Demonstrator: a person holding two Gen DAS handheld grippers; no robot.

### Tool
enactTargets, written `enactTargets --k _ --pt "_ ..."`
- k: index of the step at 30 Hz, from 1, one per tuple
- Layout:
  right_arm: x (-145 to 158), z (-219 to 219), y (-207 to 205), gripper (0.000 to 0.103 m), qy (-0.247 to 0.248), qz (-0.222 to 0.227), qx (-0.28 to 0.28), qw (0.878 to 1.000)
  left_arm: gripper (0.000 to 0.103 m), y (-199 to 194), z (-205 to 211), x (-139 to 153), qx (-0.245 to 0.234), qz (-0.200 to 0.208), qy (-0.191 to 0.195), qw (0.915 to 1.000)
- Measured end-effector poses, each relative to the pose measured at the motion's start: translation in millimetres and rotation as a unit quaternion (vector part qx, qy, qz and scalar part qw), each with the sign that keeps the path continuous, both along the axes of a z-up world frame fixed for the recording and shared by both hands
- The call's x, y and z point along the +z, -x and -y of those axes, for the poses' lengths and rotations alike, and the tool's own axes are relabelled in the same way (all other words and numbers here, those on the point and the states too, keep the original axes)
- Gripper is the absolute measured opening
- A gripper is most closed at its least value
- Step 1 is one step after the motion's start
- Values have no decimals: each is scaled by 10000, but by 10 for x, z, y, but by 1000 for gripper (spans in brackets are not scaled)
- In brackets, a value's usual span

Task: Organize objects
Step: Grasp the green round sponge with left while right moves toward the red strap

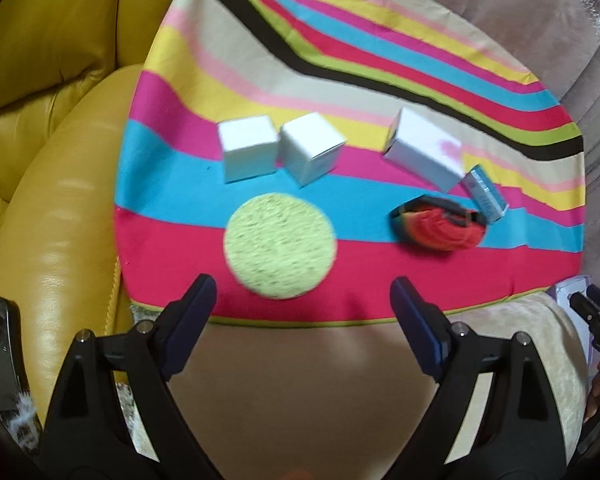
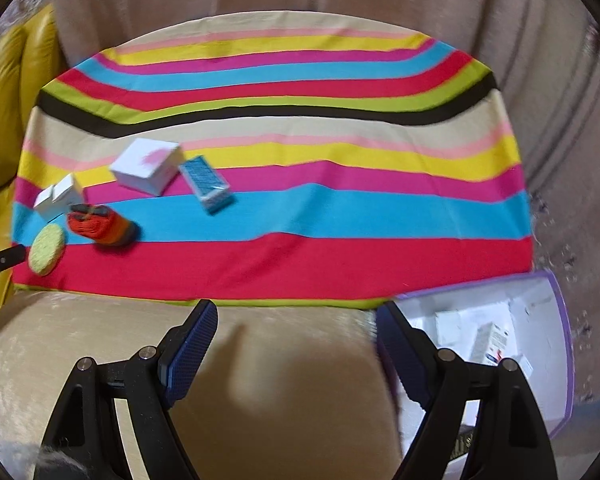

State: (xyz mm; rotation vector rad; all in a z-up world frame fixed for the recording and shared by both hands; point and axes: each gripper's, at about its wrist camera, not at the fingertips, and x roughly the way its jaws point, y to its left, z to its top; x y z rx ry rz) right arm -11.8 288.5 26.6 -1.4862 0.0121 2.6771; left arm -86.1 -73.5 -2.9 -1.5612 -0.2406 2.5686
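Left claw (image 1: pixel 302 292), in the left wrist view, stands released with its jaws wide and nothing between them; it hangs over the near edge of a striped cloth (image 1: pixel 380 264) spread on a beige cushion (image 1: pixel 300 380); just beyond the fingertips lies a round yellow-green sponge (image 1: pixel 280 246), partly on the red stripe, partly on the blue; behind it two small white boxes stand side by side, the left one (image 1: pixel 247 148) touching or nearly touching the right one (image 1: pixel 310 148); further right sits a larger white box with a pink mark (image 1: pixel 424 150), a small blue box (image 1: pixel 487 192) tilted against its near corner, and in front of these an orange and dark rolled cloth item (image 1: pixel 440 226); a yellow leather seat (image 1: pixel 52 160) fills the left side; at the far right edge the tip of the other tool shows.

Right claw (image 2: pixel 298 320), in the right wrist view, is likewise released, jaws apart and empty, over the beige cushion (image 2: pixel 280 380) just short of the striped cloth (image 2: pixel 300 264); the things are gathered at the cloth's left end: the sponge (image 2: pixel 47 249) nearest the edge, the rolled cloth item (image 2: pixel 104 226) beside it, the two small white boxes (image 2: pixel 58 196) behind, the pink-marked box (image 2: pixel 148 170) and the blue box (image 2: pixel 206 184) further in; the cloth's right half is bare; to the lower right a purple-rimmed tray (image 2: pixel 562 340) holds several white packets, blurred.
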Motion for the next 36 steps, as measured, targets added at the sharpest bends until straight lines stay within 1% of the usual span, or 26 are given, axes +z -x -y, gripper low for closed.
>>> enactTargets --k 2,3,6,8,13,17,20,25,28,30,36 --pt "1 154 62 83 52 22 209 9998 91 34 20 -51 -48 112 77 9999" --pt "-1 218 90 83 77 34 288 9995 93 58 17 -80 -121 163 70 9998" --pt "-19 480 181 83 123 85 592 9981 93 124 6 -147 -188 295 91 9993" --pt "-32 641 215 83 65 103 754 9971 93 165 9 -188 -238 356 35 9991" --pt "-61 963 318 84 7 149 1049 9944 93 263 16 -275 -253 496 81 9984" --pt "-99 1104 407 85 129 197 1099 9937 93 339 5 -328 -279 558 190 9979" --pt "-127 1178 474 86 213 237 1095 9935 93 390 -43 -389 -396 637 327 9967" --pt "-196 1328 579 86 220 337 1134 9927 93 434 -106 -412 -483 567 607 9954" --pt "-226 1408 626 86 188 382 1145 9925 89 425 -190 -415 -629 485 849 9932" --pt "-241 1457 661 86 138 396 1118 9928 84 408 -223 -405 -693 435 901 9926" --pt "-270 1597 773 88 182 380 1003 9941 83 360 -235 -387 -647 306 917 9932"
